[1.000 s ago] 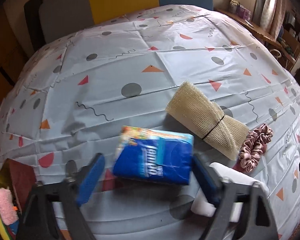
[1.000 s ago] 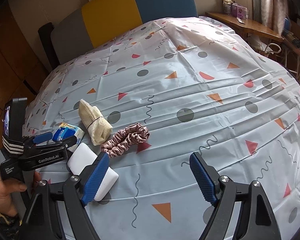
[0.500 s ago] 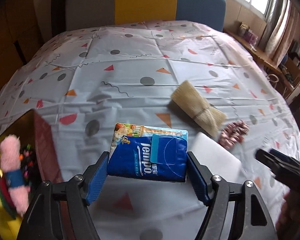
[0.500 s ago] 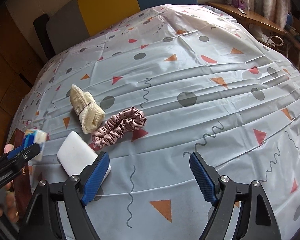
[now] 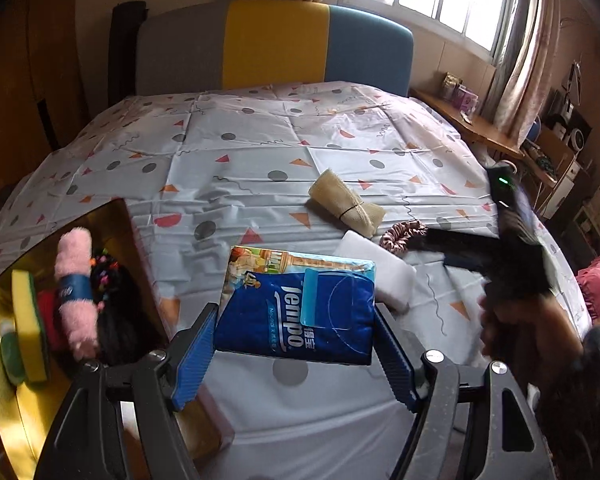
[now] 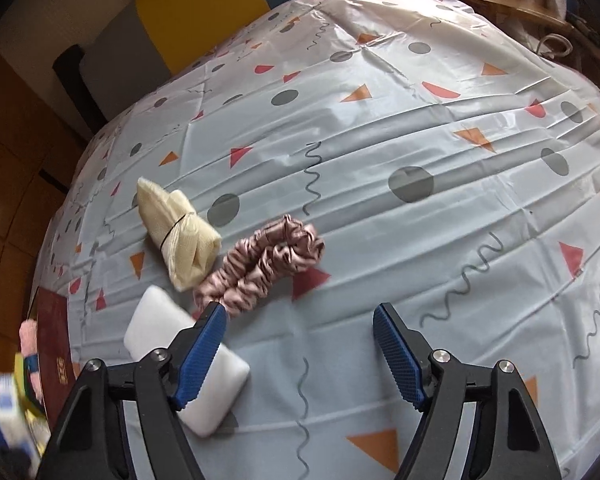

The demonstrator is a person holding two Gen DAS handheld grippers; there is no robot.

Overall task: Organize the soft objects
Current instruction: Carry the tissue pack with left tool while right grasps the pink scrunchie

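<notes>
With what look like a pink roll and sponges already in the box (image 5: 4, 360) beside the bed, the left claw (image 5: 296, 354) carries the tissue pack (image 5: 300, 304) clamped, while the empty right claw (image 6: 300, 350) is narrowing above the scrunchie (image 6: 264, 264), white sponge (image 6: 168, 344) and mesh bundle (image 6: 176, 232) left on the bed.

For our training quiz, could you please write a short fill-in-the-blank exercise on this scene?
1. The left tongs grip a blue pack of ____.
2. The beige mesh roll is bound by a thin black ____.
3. The white sponge lies on the ____ cloth.
4. Between the right tongs there is ____.

Missing: tissues; band; patterned; nothing
</notes>
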